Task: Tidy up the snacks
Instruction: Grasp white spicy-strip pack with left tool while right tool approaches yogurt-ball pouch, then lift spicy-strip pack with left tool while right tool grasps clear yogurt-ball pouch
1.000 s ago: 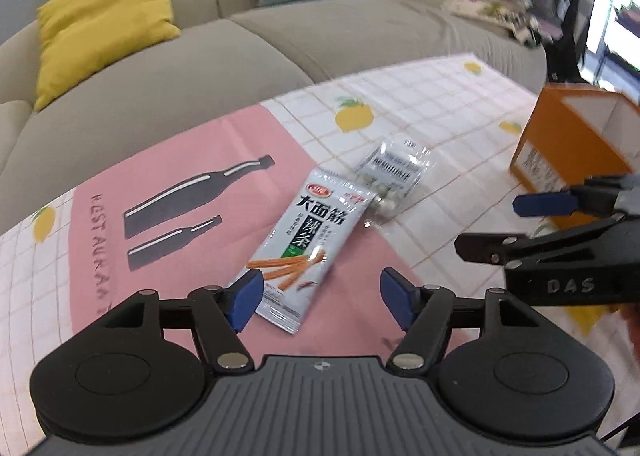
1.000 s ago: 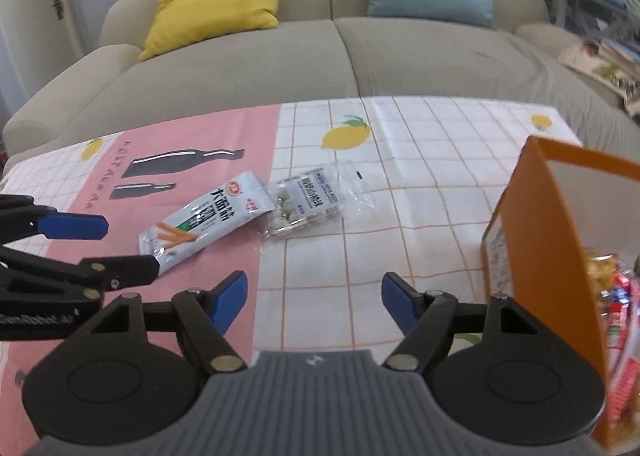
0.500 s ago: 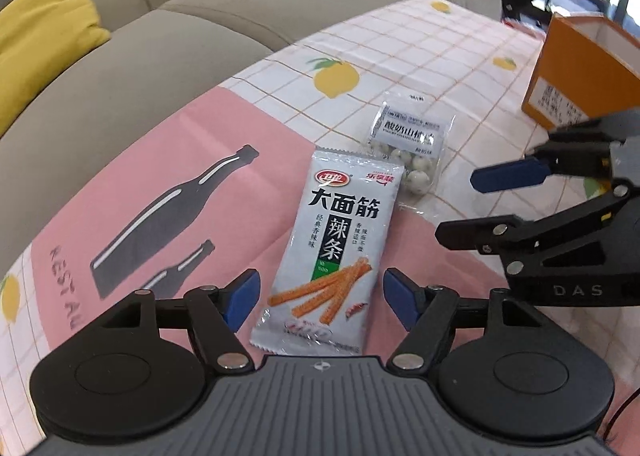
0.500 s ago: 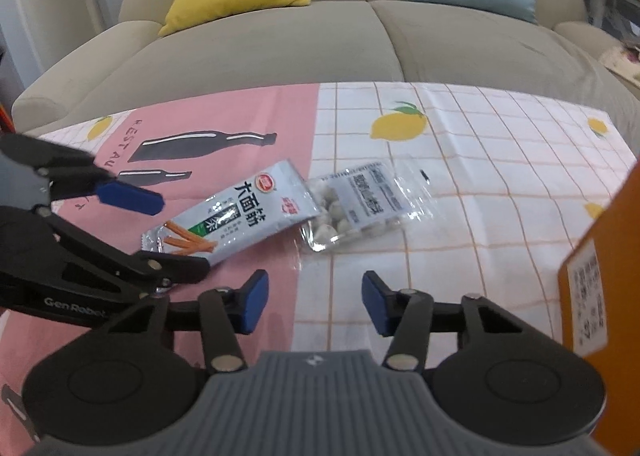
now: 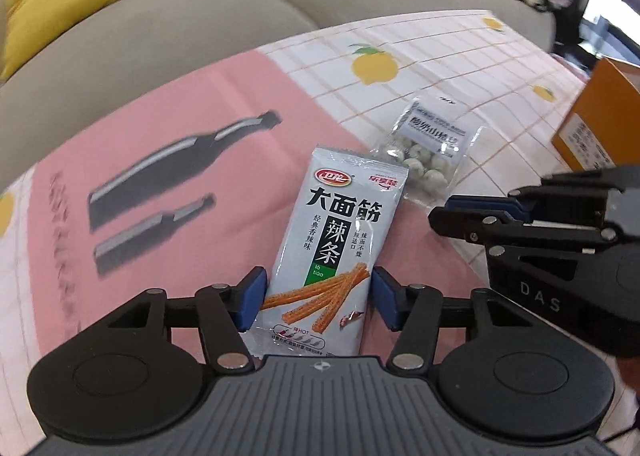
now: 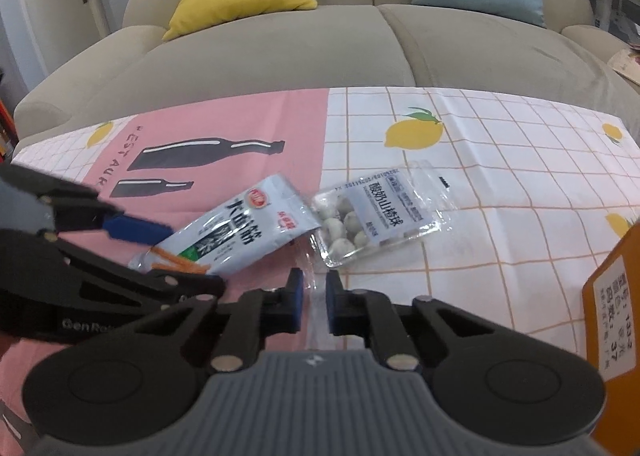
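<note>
- The left gripper [image 5: 318, 302] is low over the tablecloth [image 5: 168, 104], its jaws apart, one blue pad on each side of the spicy-strip packet [image 5: 338, 240]
- That pale grey packet lies flat on the pink part of the cloth, its bottom end, the one with the printed orange strips, between the two pads and its top end pointing away toward the sofa [image 5: 200, 16]
- The left pad sits just beside the packet's left edge and the right pad just beside its right edge; whether either pad touches the wrapper cannot be told
- In the right wrist view the same packet [image 6: 236, 236] lies aslant, with the left gripper [image 6: 168, 252] straddling its near end
- The clear bag of pale candy balls [image 6: 376, 216] lies just right of the packet's top end, on the white checked part of the cloth, the two wrappers meeting or overlapping at a corner
- The right gripper [image 6: 314, 302] has its jaws nearly together, a narrow gap left, and the clear edge of the candy bag reaches into that gap; whether the pads pinch it cannot be told
- An orange box [image 6: 616, 316] stands at the right edge of the table, well apart from both packets
</note>
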The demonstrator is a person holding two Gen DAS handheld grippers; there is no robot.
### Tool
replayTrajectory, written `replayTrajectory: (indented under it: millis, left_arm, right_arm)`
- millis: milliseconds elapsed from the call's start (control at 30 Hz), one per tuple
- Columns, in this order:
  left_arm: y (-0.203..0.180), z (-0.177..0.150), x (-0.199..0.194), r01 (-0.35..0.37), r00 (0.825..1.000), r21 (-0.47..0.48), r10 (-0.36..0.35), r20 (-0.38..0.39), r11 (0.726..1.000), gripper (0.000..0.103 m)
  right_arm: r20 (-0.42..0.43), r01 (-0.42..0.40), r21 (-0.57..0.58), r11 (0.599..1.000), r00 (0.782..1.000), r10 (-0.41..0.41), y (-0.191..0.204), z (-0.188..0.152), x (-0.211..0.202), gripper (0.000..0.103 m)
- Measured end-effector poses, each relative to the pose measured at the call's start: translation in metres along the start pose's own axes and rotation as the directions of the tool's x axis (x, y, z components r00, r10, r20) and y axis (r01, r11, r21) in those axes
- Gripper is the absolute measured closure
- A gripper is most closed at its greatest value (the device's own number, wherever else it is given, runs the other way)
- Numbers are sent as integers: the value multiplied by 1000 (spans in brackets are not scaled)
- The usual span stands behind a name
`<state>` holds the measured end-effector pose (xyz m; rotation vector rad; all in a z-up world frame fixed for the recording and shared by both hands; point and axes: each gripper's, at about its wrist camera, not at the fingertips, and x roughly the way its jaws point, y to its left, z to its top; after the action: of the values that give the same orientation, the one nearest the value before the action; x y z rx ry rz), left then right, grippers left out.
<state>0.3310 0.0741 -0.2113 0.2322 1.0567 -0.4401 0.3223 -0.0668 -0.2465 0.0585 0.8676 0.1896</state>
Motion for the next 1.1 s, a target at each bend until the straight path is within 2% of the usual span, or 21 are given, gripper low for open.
replayTrajectory:
  millis: [167,300,400,533,700,867,967,1000,1100]
  left_arm:
    - [-16,-19,-13,-72,997,-145,67,-36,987,40]
    - [-32,-41,-27,-103,994,-261,89,-62,960,41]
    - [-47,-60,-37,-123,992,-322,103,-80,939,42]
    - [-67,-84,-49,-175,983,-340,143,-116,924,42]
    - [-84,-108,-66,-204,976,-343,163,-145,917,42]
    - [-93,-126,-80,-200,974,-377,143,-174,904,42]
    - [-99,-133,-84,-204,972,-374,143,-186,905,42]
    - [-101,-136,-86,-200,972,-377,136,-190,904,42]
    - [-106,-140,-87,-180,974,-389,108,-199,904,42]
  right_arm:
    - [0,-22,4,1000,1000,22,-6,-9,-11,103]
    - [-6,-57,-32,998,998,57,-8,-24,-34,103]
    - [-38,-112,-77,991,993,109,-9,-42,-56,103]
    - [-103,-194,-136,971,978,181,-10,-70,-87,103]
    - [-177,-249,-211,945,961,214,-9,-102,-123,103]
    - [-251,-251,-247,936,949,188,-12,-125,-147,103]
    - [-311,-236,-226,945,937,159,-16,-131,-152,103]
    - [-356,-212,-202,956,926,130,-21,-133,-152,103]
    - [-376,-193,-165,967,919,119,-28,-136,-155,103]
